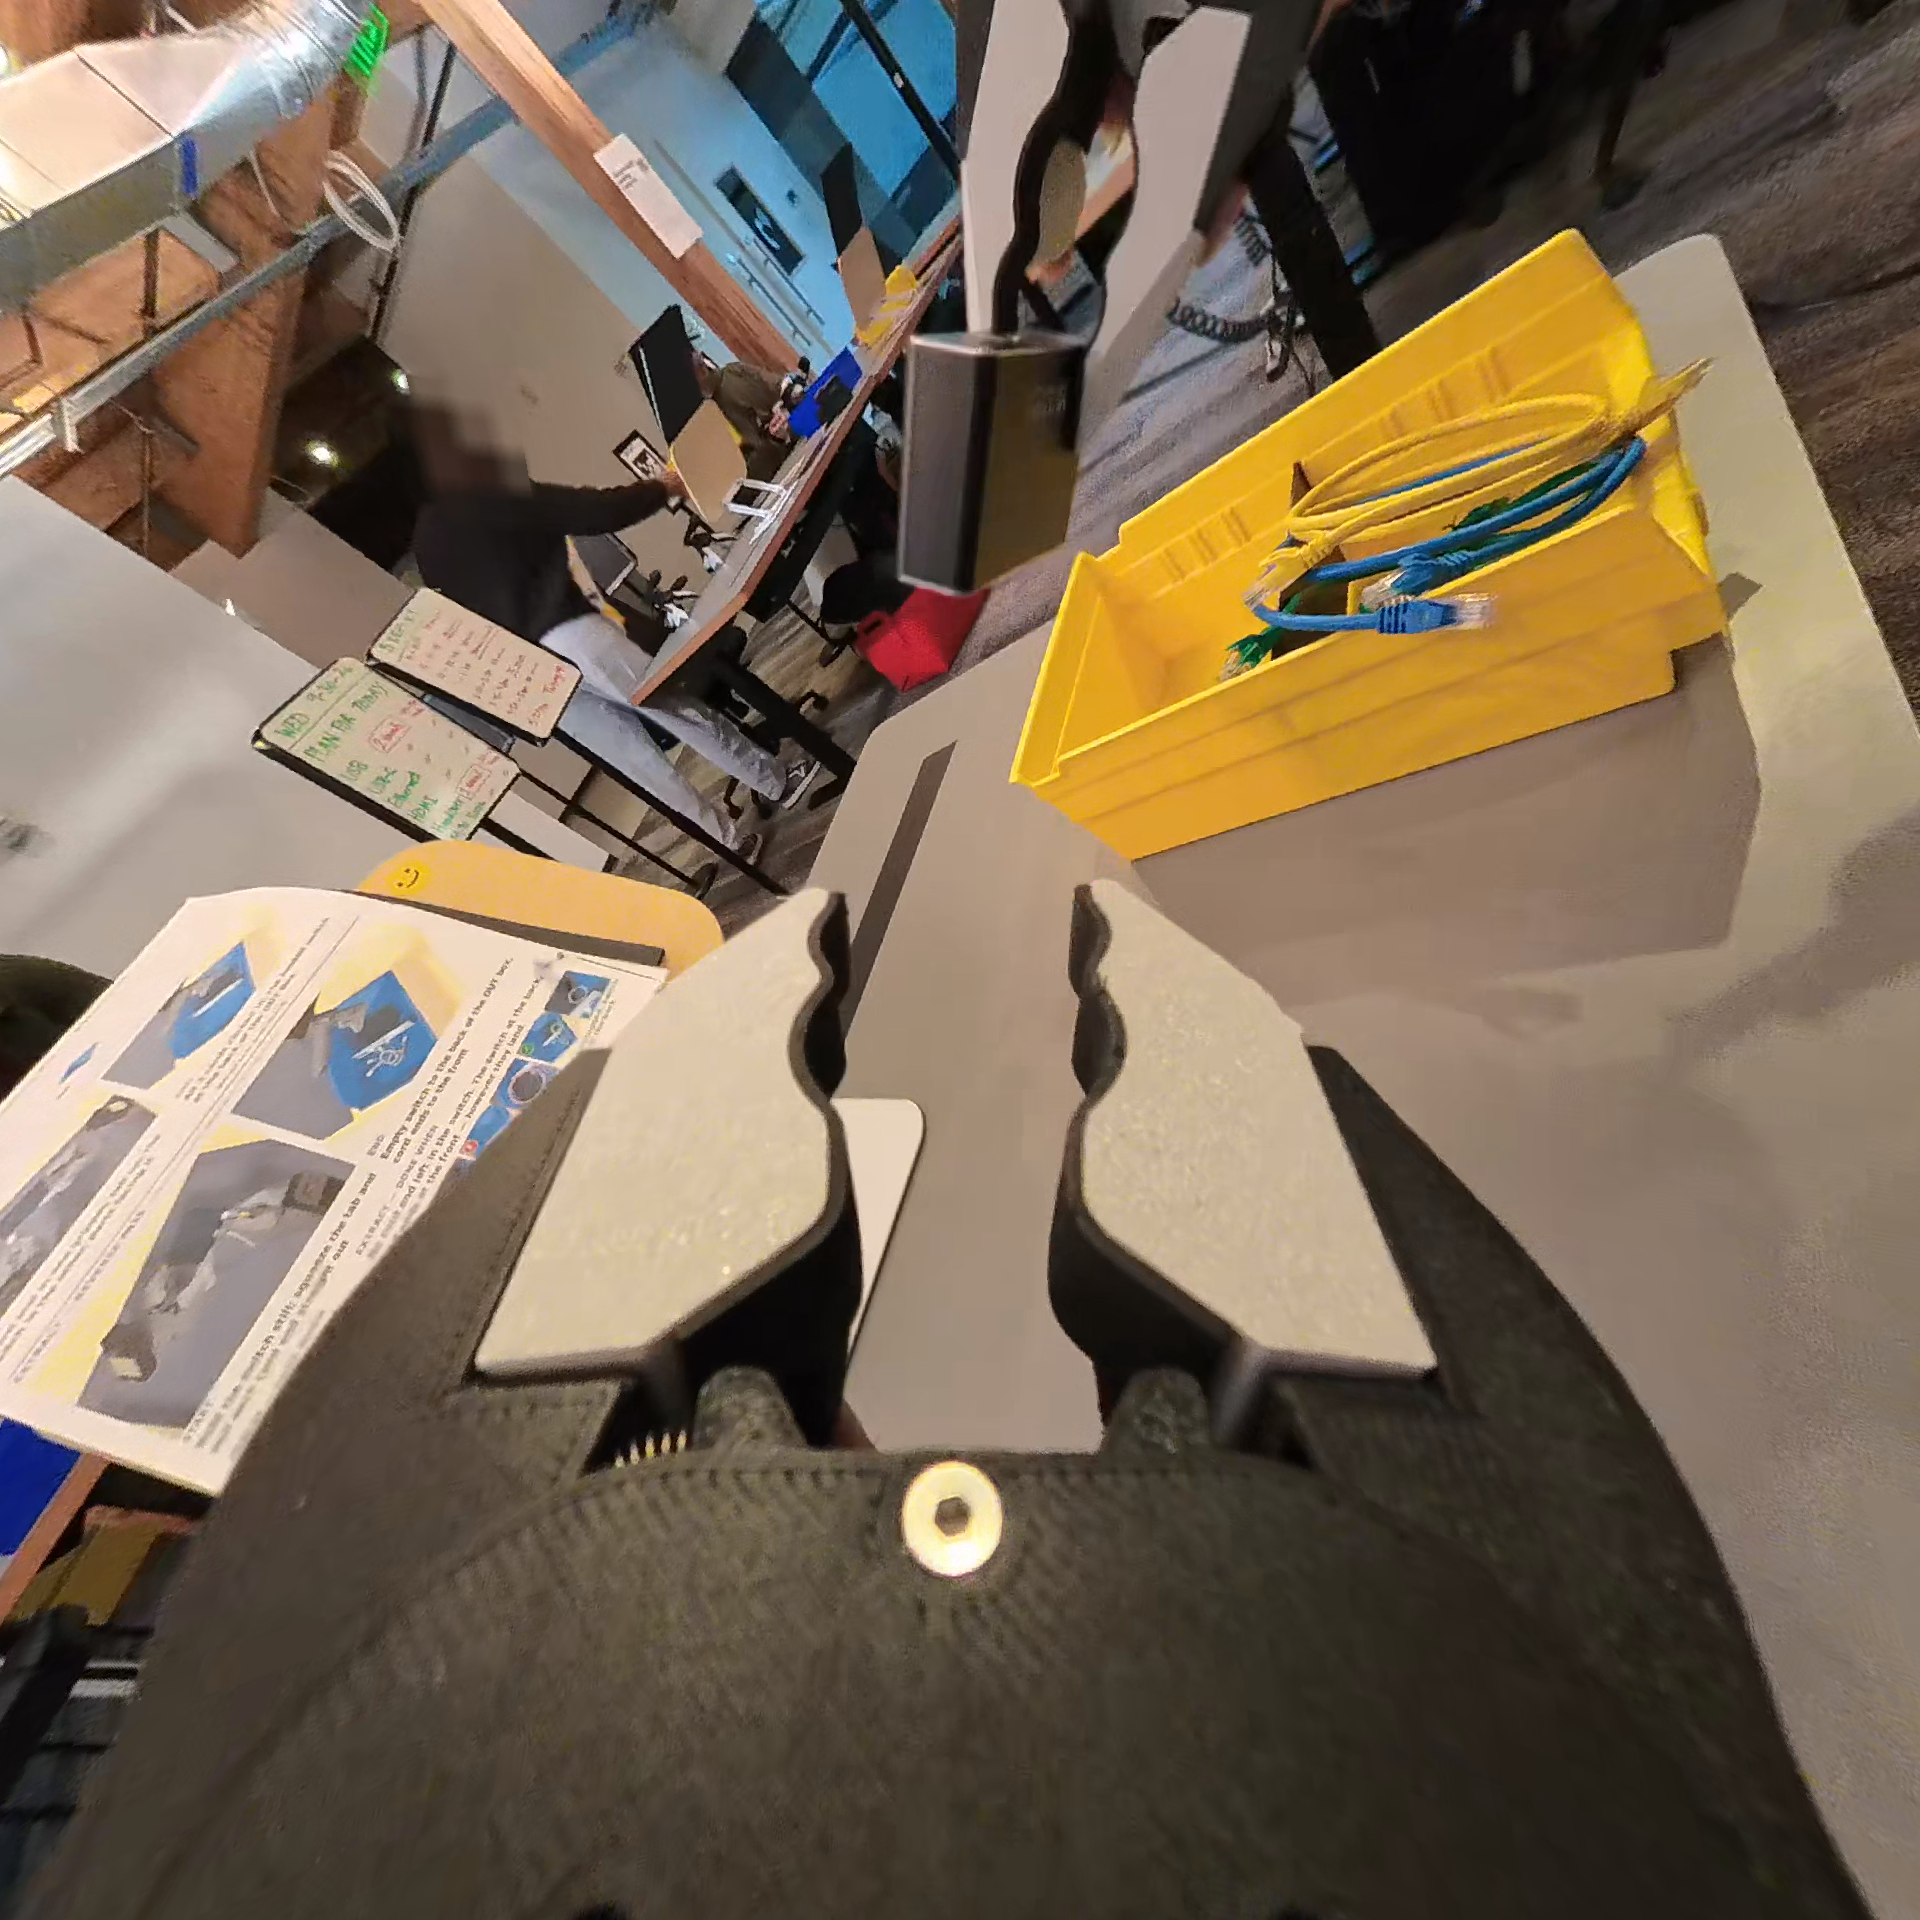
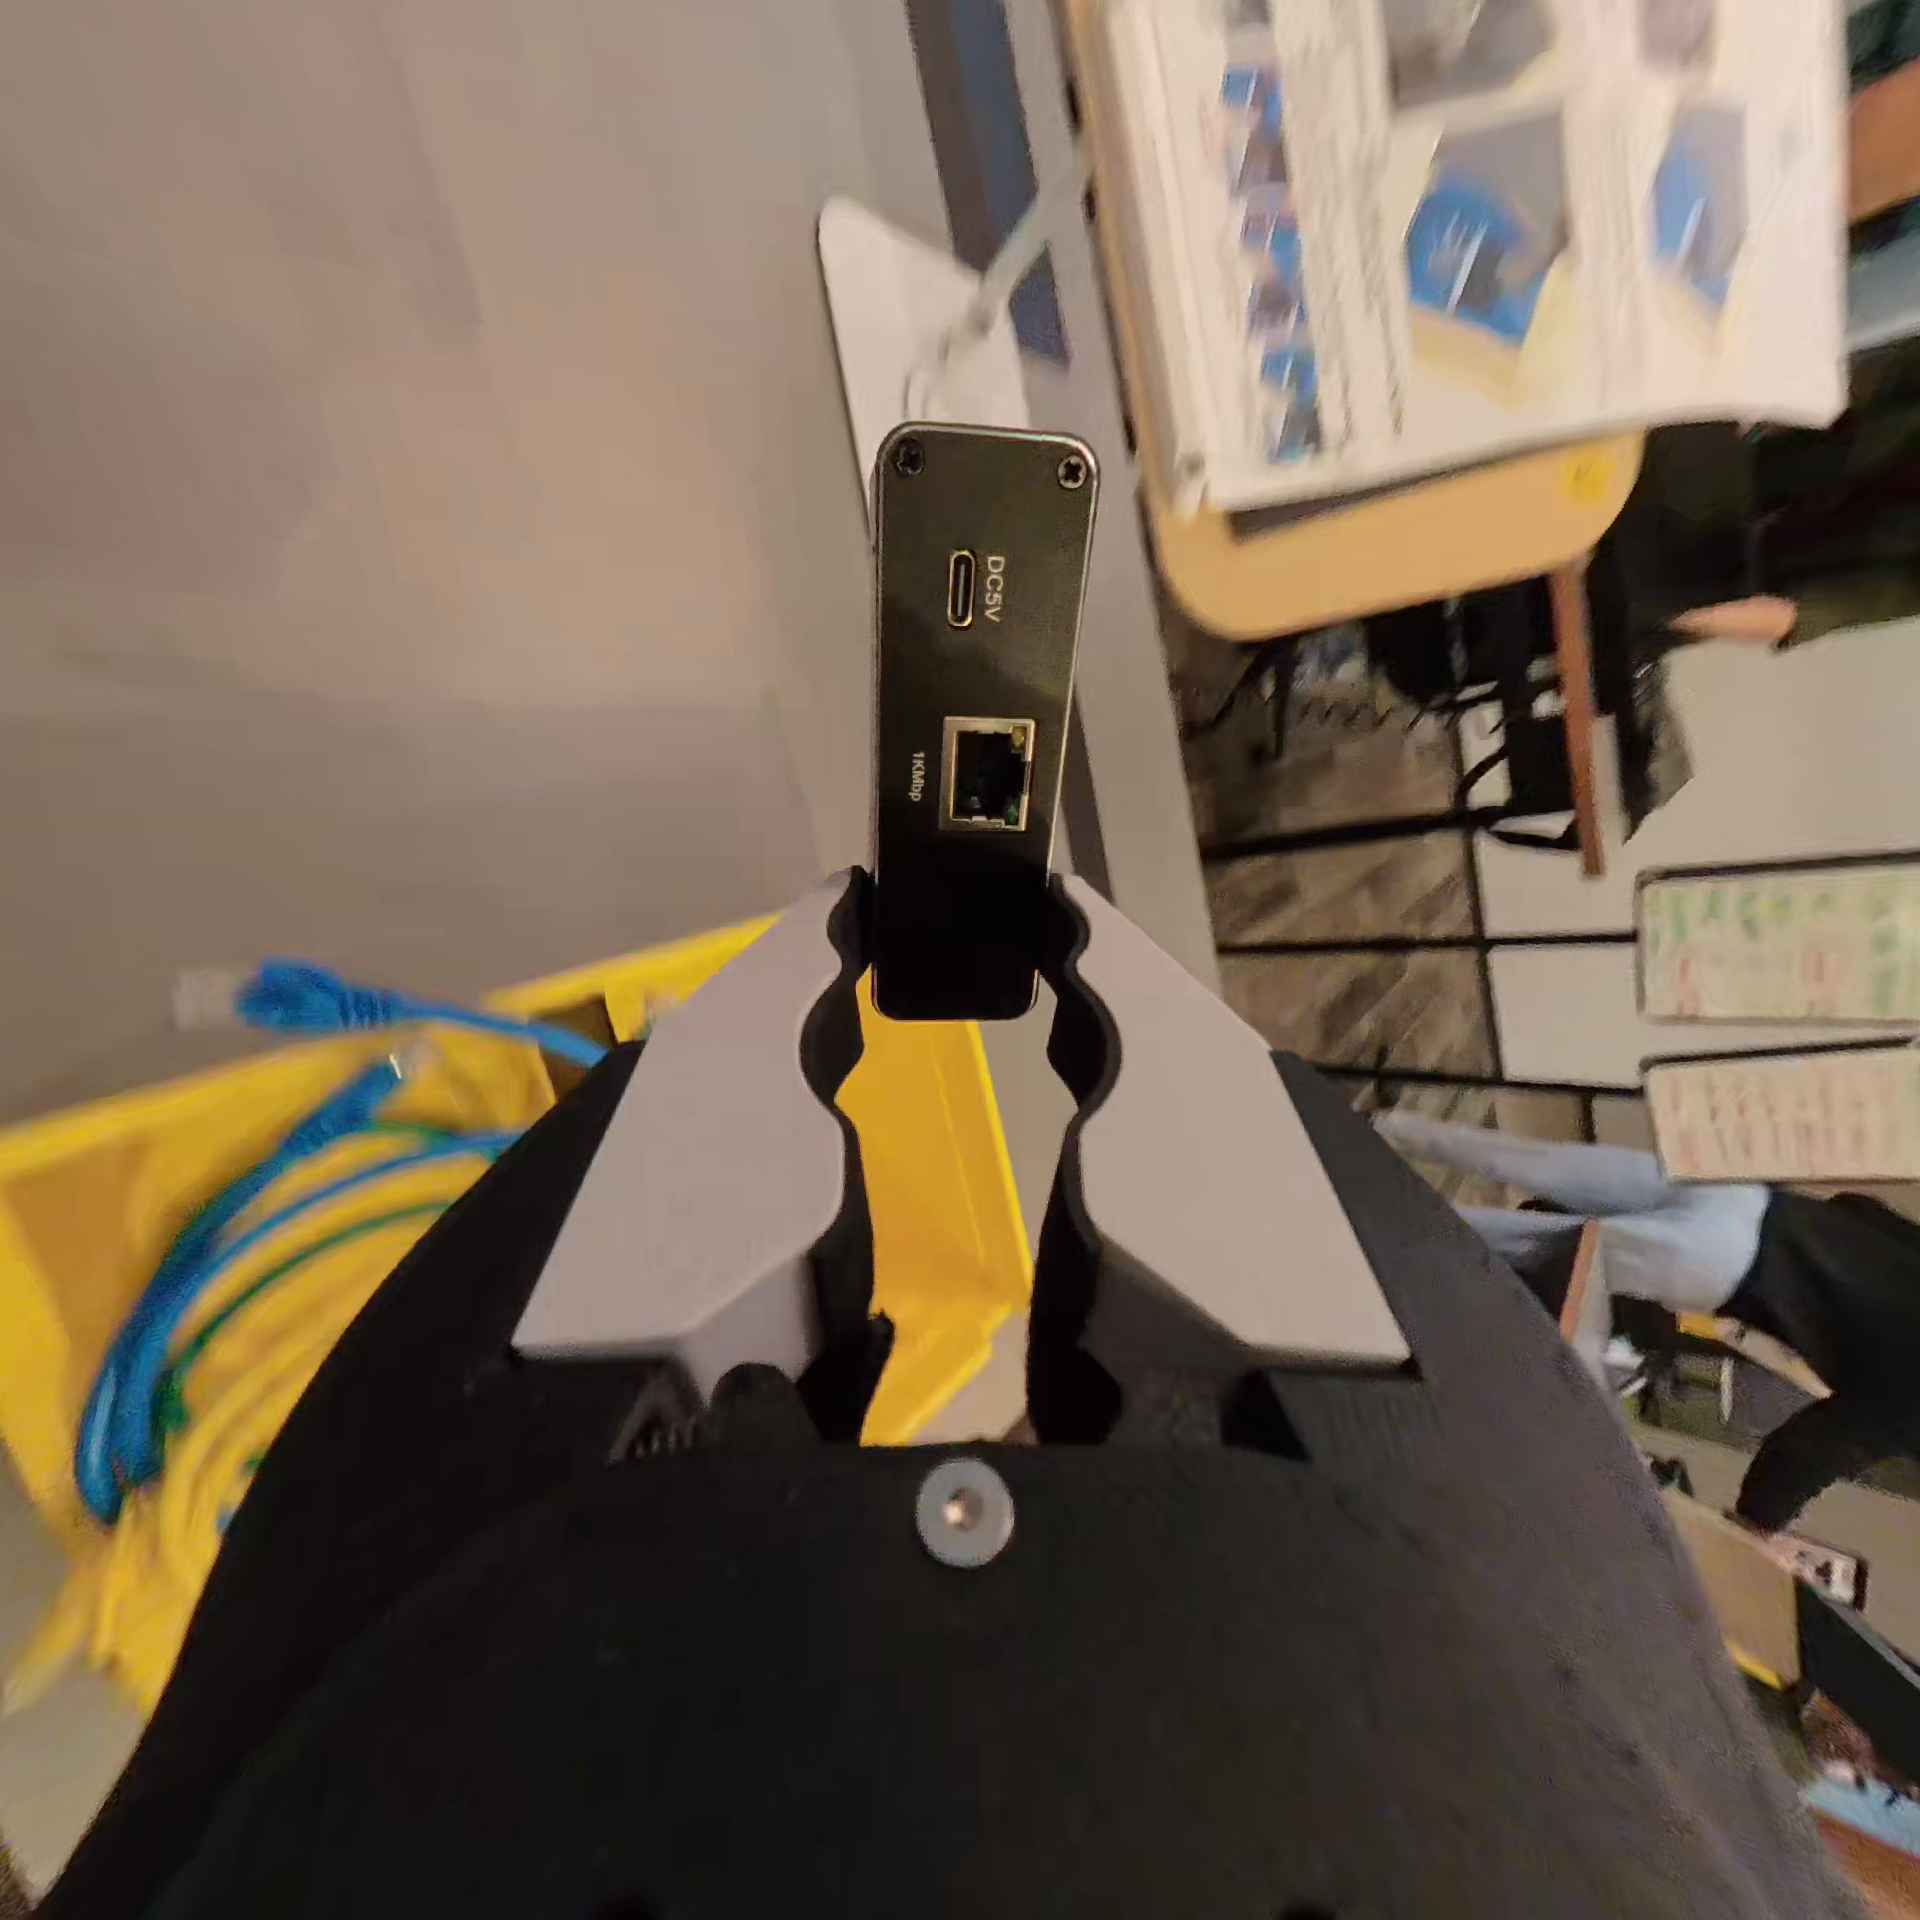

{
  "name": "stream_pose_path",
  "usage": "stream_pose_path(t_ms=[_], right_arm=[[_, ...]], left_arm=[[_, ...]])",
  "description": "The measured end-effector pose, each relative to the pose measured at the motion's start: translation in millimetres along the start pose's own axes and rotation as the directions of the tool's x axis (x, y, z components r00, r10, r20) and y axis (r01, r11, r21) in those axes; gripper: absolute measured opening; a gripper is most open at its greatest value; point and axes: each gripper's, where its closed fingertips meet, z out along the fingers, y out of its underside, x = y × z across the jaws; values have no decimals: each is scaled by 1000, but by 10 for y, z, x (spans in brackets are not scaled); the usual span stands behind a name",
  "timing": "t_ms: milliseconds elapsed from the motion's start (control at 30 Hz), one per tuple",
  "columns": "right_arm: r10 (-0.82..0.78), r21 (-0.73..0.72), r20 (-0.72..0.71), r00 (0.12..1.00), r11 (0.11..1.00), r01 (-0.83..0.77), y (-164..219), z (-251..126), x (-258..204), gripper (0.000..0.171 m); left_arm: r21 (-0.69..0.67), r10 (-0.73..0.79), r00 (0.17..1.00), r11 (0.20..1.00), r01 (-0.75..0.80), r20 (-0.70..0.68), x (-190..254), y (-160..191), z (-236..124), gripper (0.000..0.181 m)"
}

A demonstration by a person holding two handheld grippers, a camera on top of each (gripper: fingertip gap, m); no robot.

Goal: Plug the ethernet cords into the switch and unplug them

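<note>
Right gripper (image 2: 958,914) clamps the black switch (image 2: 977,717) aloft; left gripper (image 1: 961,997), parted and empty, should next fetch a cord (image 1: 1455,488) from the far-right yellow bin (image 1: 1164,758).

The switch (image 2: 971,717) carries small printed markings beside its two ports. Two whiteboards (image 1: 416,717) bear handwriting in several colours. A printed instruction sheet (image 1: 260,1122) carries paragraphs of text among photos. A paper label (image 1: 644,192) hangs on a wooden beam.

Wood beams (image 1: 582,145) and a metal duct (image 1: 156,135) fill the upper left; whiteboards (image 1: 416,717) stand below on grey carpet (image 1: 1818,208)
</note>
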Motion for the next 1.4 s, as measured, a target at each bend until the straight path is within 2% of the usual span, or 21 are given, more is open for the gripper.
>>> stream_pose_path(t_ms=[133, 233, 533, 667, 800, 933, 1167, 1400], right_arm=[[51, -140, 97, 994, 989, -38, 696, 42, 111, 30], [96, -217, 192, 977, 975, -54, 1083, 157, 65, 30], [193, -357, 470, 861, 934, -14, 1643, 646, -303, 30], [253, -406, 581, 773, 914, 6, 1785, 802, -525, 29], [330, -440, 693, 641, 898, 13, 1842, 856, -793, 29], [365, -467, 756, 544, 882, 58, 1948, 912, -978, 30], [421, -501, 778, 466, 864, 56, 1958, 992, -927, 30], [436, -514, 760, 483, 857, 35, 1967, 1141, -908, 40]], left_arm=[[-26, 2, 1000, 1000, -2, -8, 40, 72, 33, 40], [-55, 20, 1000, 998, -20, -12, 70, 145, 64, 40], [-104, 20, 1000, 994, -22, -20, 64, 337, 119, 39], [-119, 25, 1000, 993, -27, -17, 39, 403, 117, 39], [-128, 12, 1000, 992, -15, -18, 12, 480, 119, 38], [-140, -2, 1000, 990, -2, -26, 11, 568, 139, 37], [-154, -13, 999, 988, 7, -40, 39, 655, 183, 37], [-163, -7, 999, 987, -1, -45, 48, 674, 182, 37]])
